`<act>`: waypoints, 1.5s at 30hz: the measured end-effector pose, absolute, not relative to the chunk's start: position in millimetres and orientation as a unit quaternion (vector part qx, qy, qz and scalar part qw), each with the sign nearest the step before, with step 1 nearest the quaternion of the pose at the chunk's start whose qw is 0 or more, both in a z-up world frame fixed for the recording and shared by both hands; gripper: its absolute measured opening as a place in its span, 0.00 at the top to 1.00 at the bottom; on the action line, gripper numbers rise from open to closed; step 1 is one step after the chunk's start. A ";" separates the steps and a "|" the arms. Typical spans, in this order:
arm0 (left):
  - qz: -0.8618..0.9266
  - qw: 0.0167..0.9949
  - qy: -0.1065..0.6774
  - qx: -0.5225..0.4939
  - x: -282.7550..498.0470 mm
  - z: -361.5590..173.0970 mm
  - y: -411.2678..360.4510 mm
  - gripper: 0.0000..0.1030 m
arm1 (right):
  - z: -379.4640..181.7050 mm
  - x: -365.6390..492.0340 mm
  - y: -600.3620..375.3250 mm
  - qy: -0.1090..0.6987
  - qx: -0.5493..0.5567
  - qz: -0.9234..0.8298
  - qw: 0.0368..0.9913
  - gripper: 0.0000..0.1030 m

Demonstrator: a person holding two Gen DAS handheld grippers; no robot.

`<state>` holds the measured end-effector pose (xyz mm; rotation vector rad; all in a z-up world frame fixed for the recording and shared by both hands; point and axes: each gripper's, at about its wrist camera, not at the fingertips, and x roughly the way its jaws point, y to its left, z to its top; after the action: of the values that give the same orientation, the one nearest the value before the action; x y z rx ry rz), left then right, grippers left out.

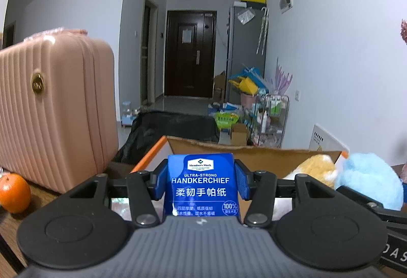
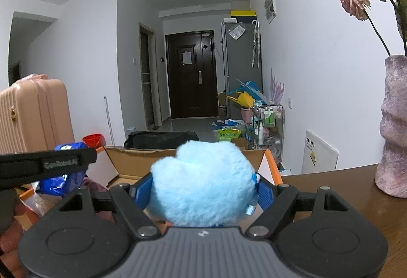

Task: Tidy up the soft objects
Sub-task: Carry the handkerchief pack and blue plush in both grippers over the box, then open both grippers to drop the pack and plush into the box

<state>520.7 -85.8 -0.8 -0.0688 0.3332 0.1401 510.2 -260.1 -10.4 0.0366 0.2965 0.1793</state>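
My left gripper (image 1: 200, 182) is shut on a blue handkerchief tissue pack (image 1: 201, 183), held upright over the near side of an open cardboard box (image 1: 254, 153) with orange edges. A yellow plush toy (image 1: 315, 168) lies in the box at the right. My right gripper (image 2: 203, 189) is shut on a fluffy light-blue plush (image 2: 203, 181), also seen in the left wrist view as the light-blue plush (image 1: 371, 181) beside the box. In the right wrist view the left gripper's black finger (image 2: 48, 166) crosses at the left with the blue pack (image 2: 61, 181) under it, above the cardboard box (image 2: 142, 153).
A pink ribbed suitcase (image 1: 51, 110) stands on the wooden table (image 1: 10, 224) at the left, with an orange (image 1: 14, 192) in front of it. A purple vase (image 2: 394, 125) with dried roses stands at the right on the table. A dark bag (image 1: 175, 125) and floor clutter lie beyond the box.
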 end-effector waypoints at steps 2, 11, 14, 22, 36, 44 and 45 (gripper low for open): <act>0.072 0.983 0.165 -0.032 521.7 -2.5 -85.3 0.49 | -10.8 511.4 -260.6 0.148 0.018 0.088 0.985 0.24; 0.078 0.984 0.156 -0.024 518.9 -6.1 -91.2 0.46 | -13.9 509.4 -258.2 0.144 0.013 0.080 0.986 0.22; 0.084 0.985 0.148 -0.026 515.9 -4.0 -92.3 0.27 | -16.2 507.9 -257.2 0.144 0.009 0.076 0.987 0.17; 0.094 0.987 0.130 -0.032 507.8 0.9 -93.0 0.00 | -17.2 501.1 -258.9 0.125 0.015 0.058 0.990 0.00; 0.083 0.985 0.139 -0.058 488.5 5.3 -81.7 0.00 | -18.4 484.0 -266.9 0.114 0.022 0.037 0.993 0.00; 0.065 0.986 0.142 -0.057 460.9 4.8 -66.7 0.00 | -17.6 463.7 -273.2 0.107 0.014 0.044 0.993 0.00; 0.061 0.986 0.143 -0.057 457.7 4.1 -65.5 0.00 | -17.6 461.1 -274.0 0.107 0.012 0.046 0.993 0.00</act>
<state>457.7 -65.5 4.1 -0.1136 0.2871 0.1228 461.1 -274.0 -17.6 0.0246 0.2144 0.0927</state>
